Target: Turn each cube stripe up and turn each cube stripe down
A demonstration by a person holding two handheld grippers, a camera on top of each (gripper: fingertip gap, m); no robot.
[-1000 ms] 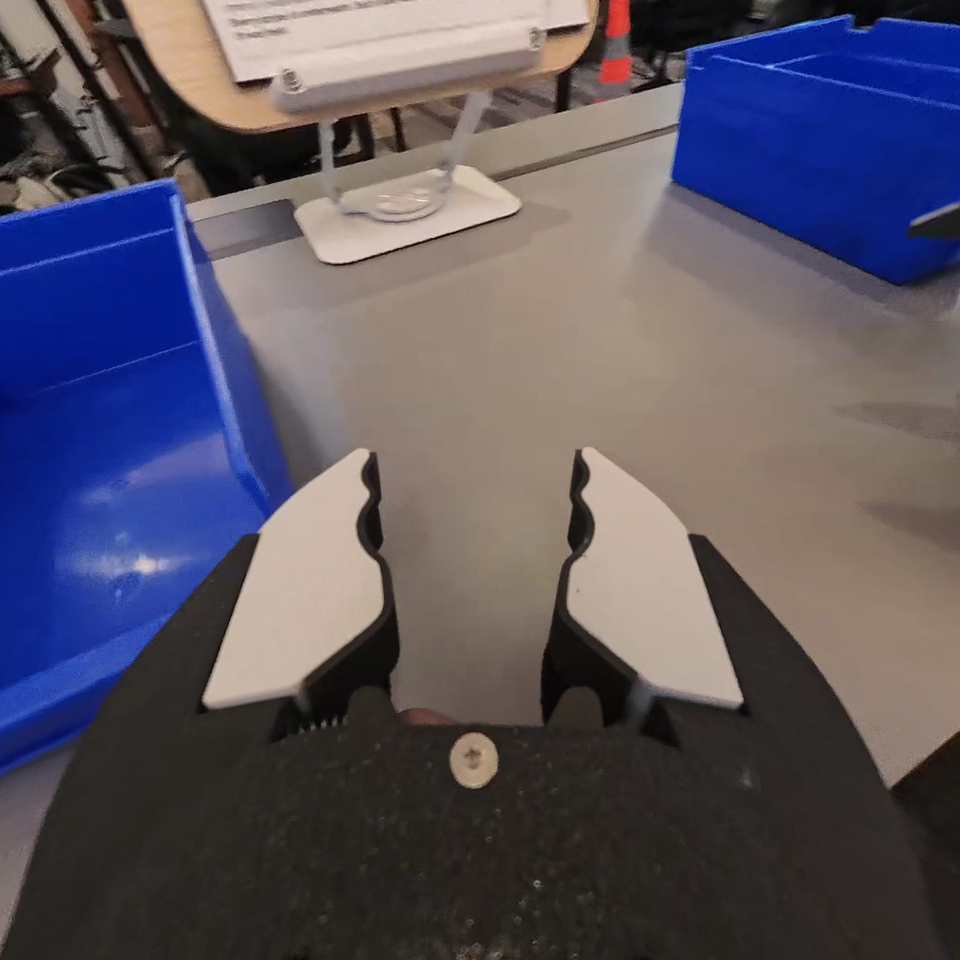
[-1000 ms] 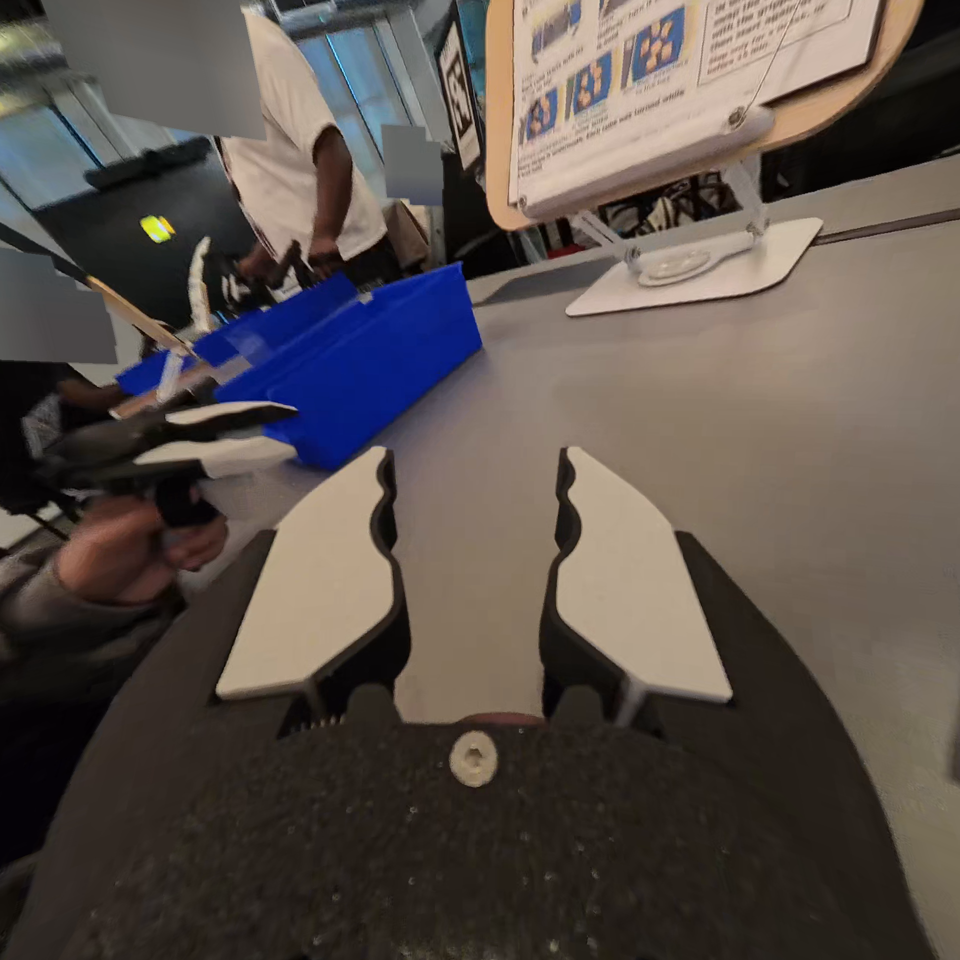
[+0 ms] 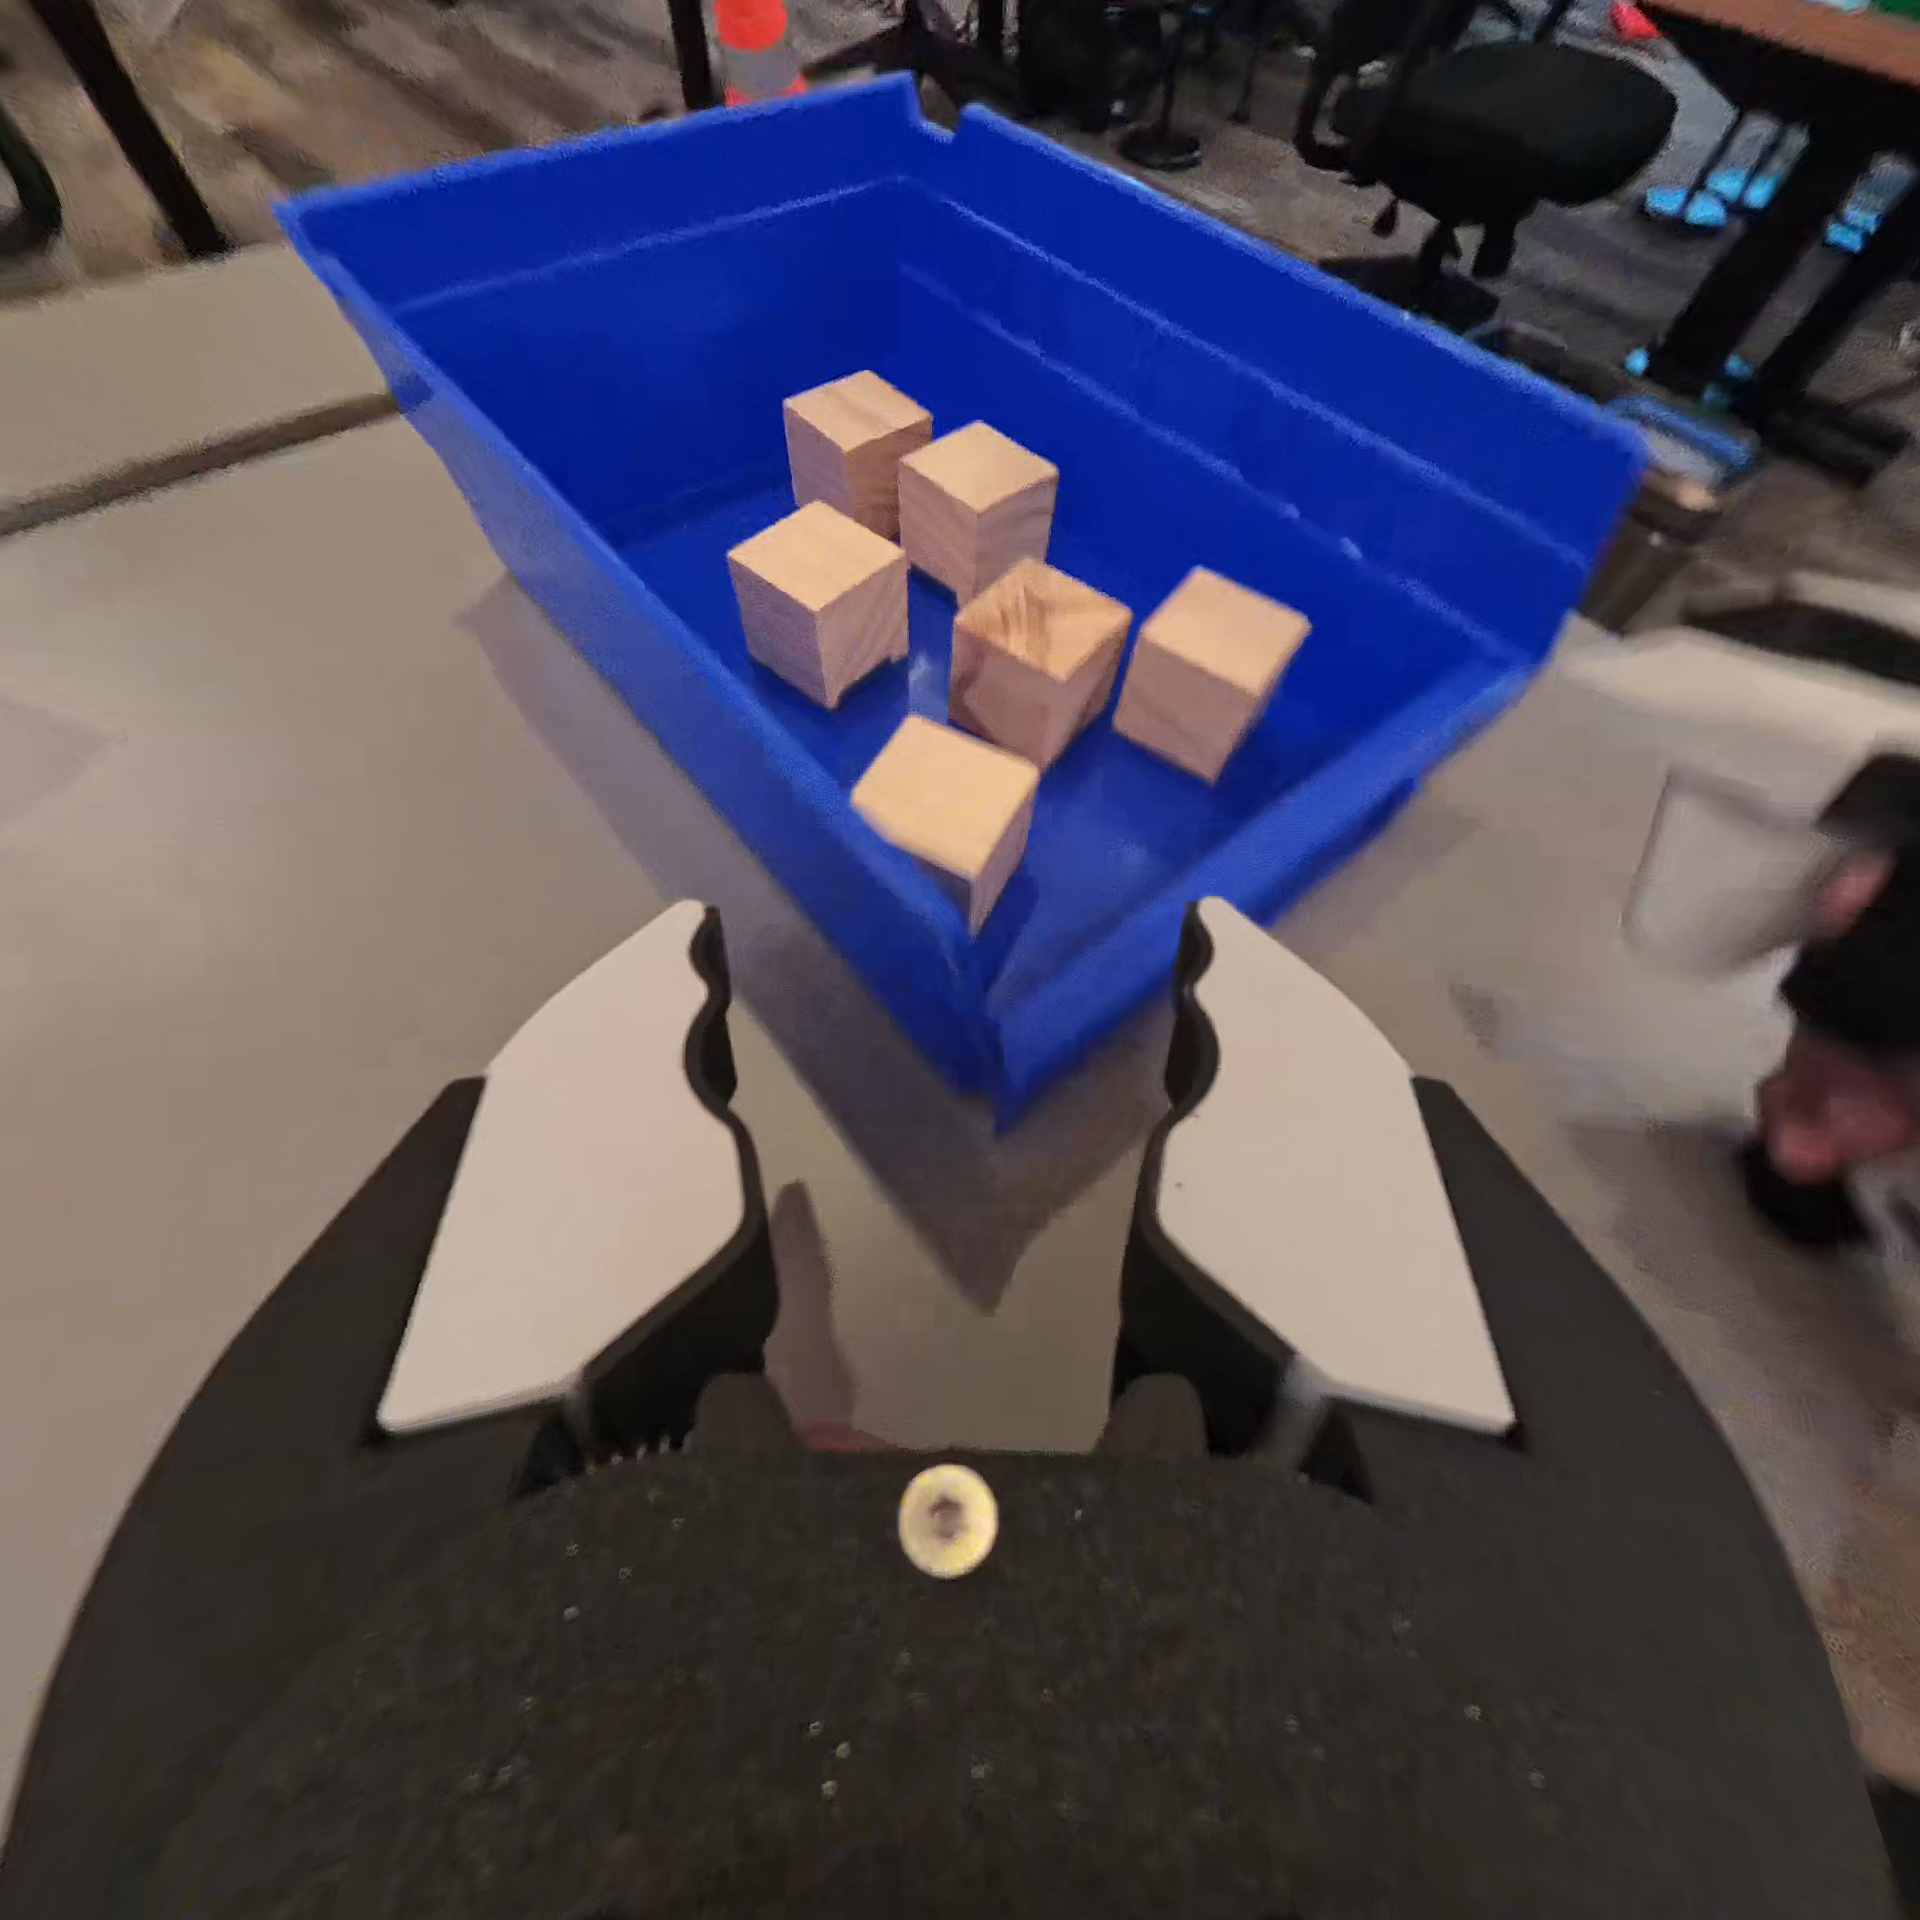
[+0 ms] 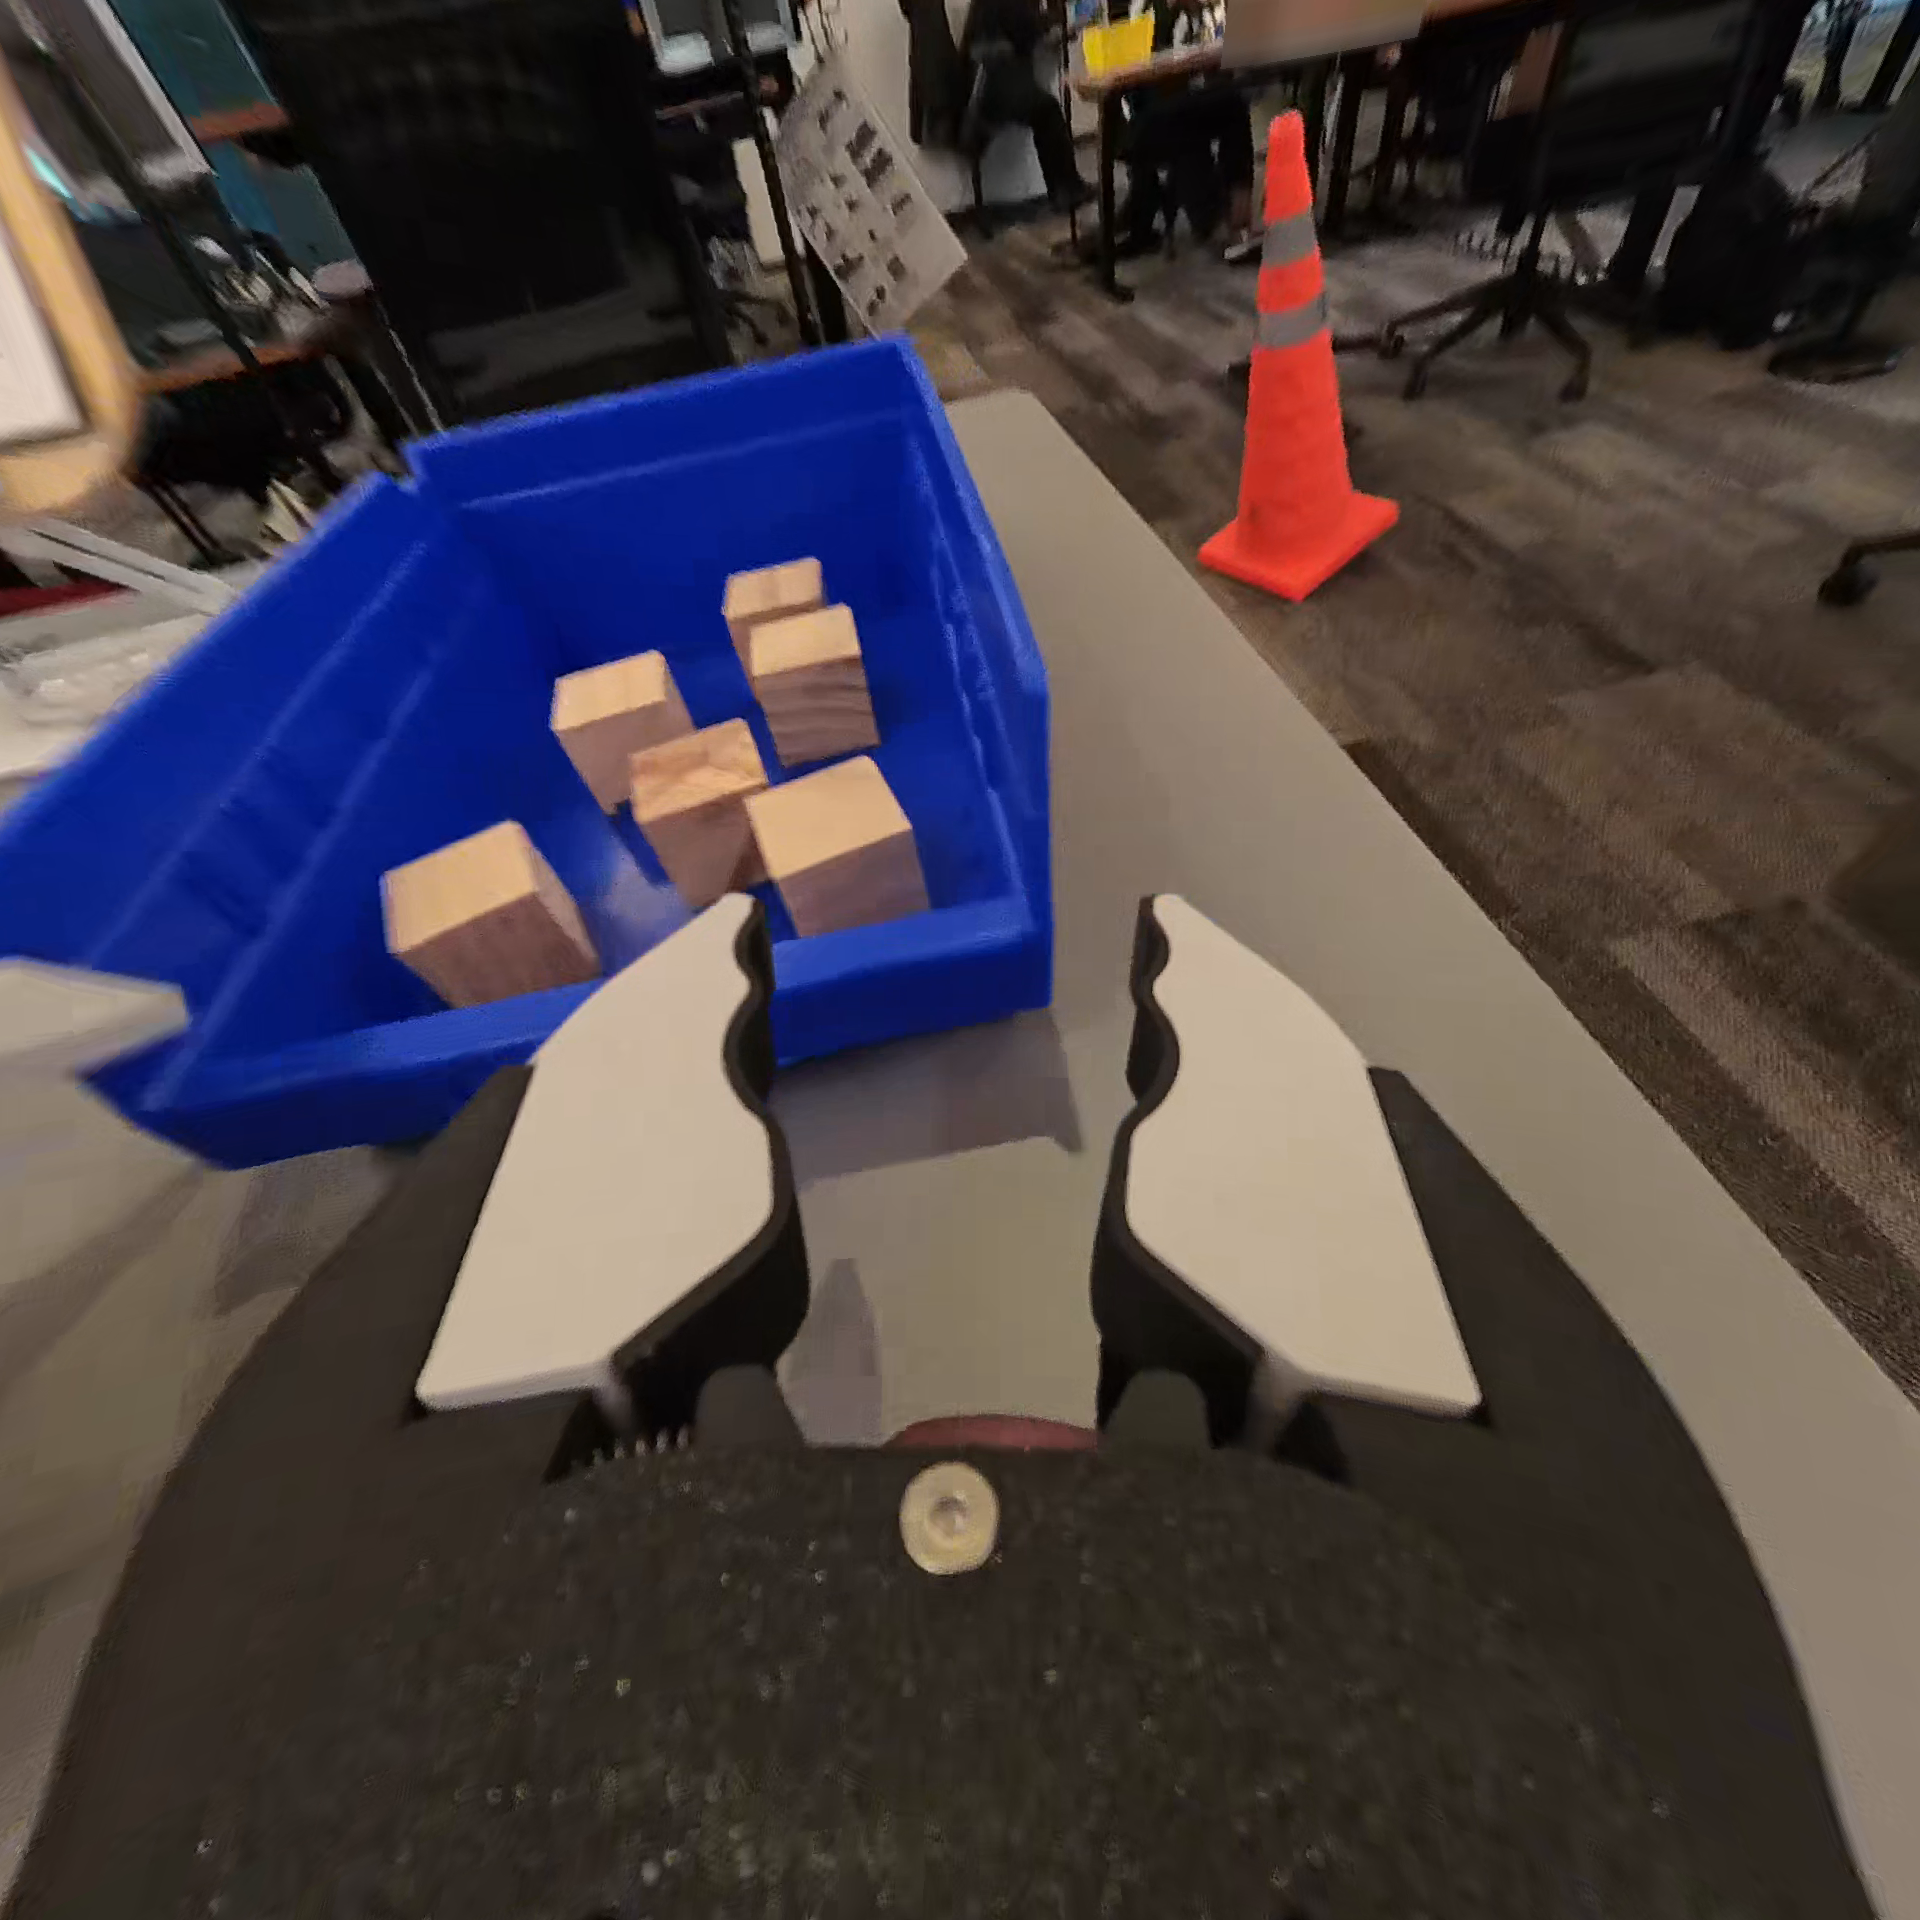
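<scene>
**Both grippers swinging round to the bin of cubes**

A second ago both wrist views were looking across bare grey tabletop toward a document stand, and no cubes were showing; now each view is looking at a blue bin holding the wooden cubes, so both grippers are turning toward the work.

The grey table (image 3: 260, 831) is filling the foreground in both views. On it, the blue bin (image 3: 644, 260) is sitting near the table's far edge, with an orange traffic cone (image 4: 1288, 395) standing on the carpet beyond. Six wooden cubes (image 3: 821, 597) are lying loose on the bin floor, clustered toward its middle, some touching one another. No stripe is showing on any visible face, though motion blur is softening the detail.

The left gripper (image 3: 951, 925) is hovering just short of the bin's near corner, fingers spread and holding nothing. The right gripper (image 4: 945, 914) is likewise spread and empty, pointing at the bin's near wall from the other side; a blurred part of it and the hand holding it are showing at the right edge of the left view.

This looks like the approach, with no cube turned yet. The next move is calling for one gripper to be reaching over the wall and closing squarely on the opposite faces of an outlying cube, such as the nearest cube (image 3: 951, 800), where neighbours are leaving the fingers room.
</scene>
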